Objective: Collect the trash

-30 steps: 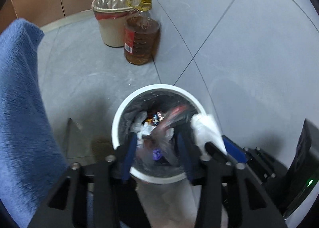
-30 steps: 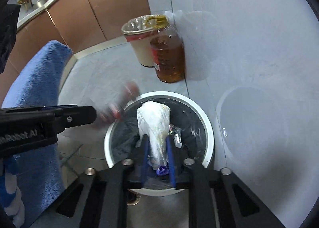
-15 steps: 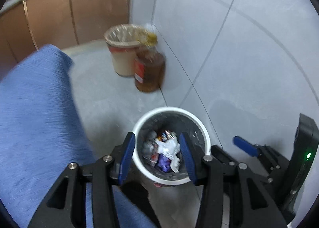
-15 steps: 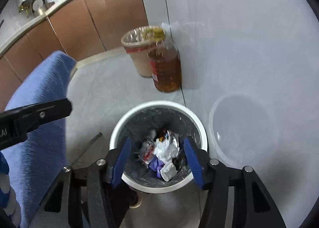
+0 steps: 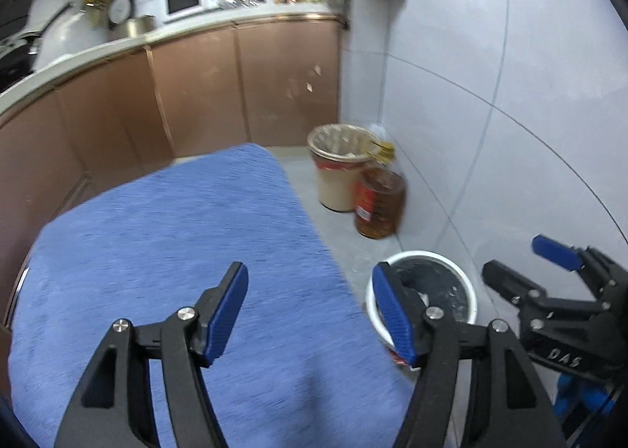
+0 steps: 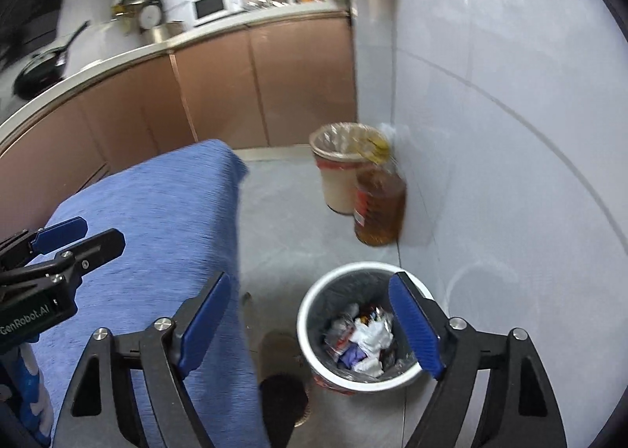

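Note:
A white trash bin point(image 6: 306, 314) with a dark liner stands on the floor by the tiled wall; crumpled wrappers and tissue point(image 6: 363, 340) lie inside it. It also shows in the left wrist view point(image 5: 467, 283), partly behind a finger. My left gripper point(image 5: 310, 310) is open and empty, held above a blue cloth-covered surface point(image 5: 165, 244). My right gripper point(image 6: 310, 320) is open and empty, raised above the bin. Each gripper shows in the other's view, the right point(image 5: 549, 271) and the left point(image 6: 74, 238).
A second lined bin point(image 6: 341, 169) and a large bottle of amber oil point(image 6: 378, 204) stand by the wall farther off. Brown kitchen cabinets point(image 5: 196, 95) with a microwave point(image 5: 184, 2) and pans on the counter run along the back.
Both grippers let trash drop into the bin, opened wide, then rose and tilted up. The left one moved left over the blue cloth.

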Demonstrator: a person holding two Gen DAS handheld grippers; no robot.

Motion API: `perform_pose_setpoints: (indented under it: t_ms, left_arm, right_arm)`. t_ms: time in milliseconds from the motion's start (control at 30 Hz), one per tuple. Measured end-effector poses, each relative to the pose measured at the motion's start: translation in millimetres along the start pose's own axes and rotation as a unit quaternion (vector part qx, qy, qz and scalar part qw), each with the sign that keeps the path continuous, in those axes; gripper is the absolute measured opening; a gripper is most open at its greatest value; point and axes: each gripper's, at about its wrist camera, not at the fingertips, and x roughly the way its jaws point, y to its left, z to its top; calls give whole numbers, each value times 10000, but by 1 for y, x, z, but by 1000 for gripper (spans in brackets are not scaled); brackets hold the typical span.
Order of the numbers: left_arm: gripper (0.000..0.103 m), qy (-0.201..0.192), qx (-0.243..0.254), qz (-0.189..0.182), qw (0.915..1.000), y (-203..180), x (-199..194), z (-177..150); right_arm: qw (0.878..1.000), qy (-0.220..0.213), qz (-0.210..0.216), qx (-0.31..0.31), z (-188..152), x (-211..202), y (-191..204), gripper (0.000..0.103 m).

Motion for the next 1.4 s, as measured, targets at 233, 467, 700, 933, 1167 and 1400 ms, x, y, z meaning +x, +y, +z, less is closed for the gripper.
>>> perform_pose_setpoints:
  t_ms: [233,467,700,933,1167,1400]
  left_arm:
    - [65,-246,-160,417,9987,43,-43,-22]
    - [67,-473,-147,701,9963,59,-68,-29]
    - [79,-812,-222,881,9926,64,-95,-29]
    - [81,-958,-256,975,9903,65,-104,-27]
    - [84,-1086,-265,1119,9874,65,-109,-26]
    - [91,-1053,-258,1081,9882,65,-105,-29]
  right_arm:
    - [9975,-349,32,-612,3,-34,47,93]
    - [9930,-680,-59,-966,0,-60,69,100]
    - [9902,-884,-24,-1077,-3,-78,75,102]
    - [9906,-918,-26,-1010,-5,-84,73,103]
    - [9918,-893,-72,-907,-5,-83,68,103]
    - [9923,-837,-65,-914,-6,-79,67,103]
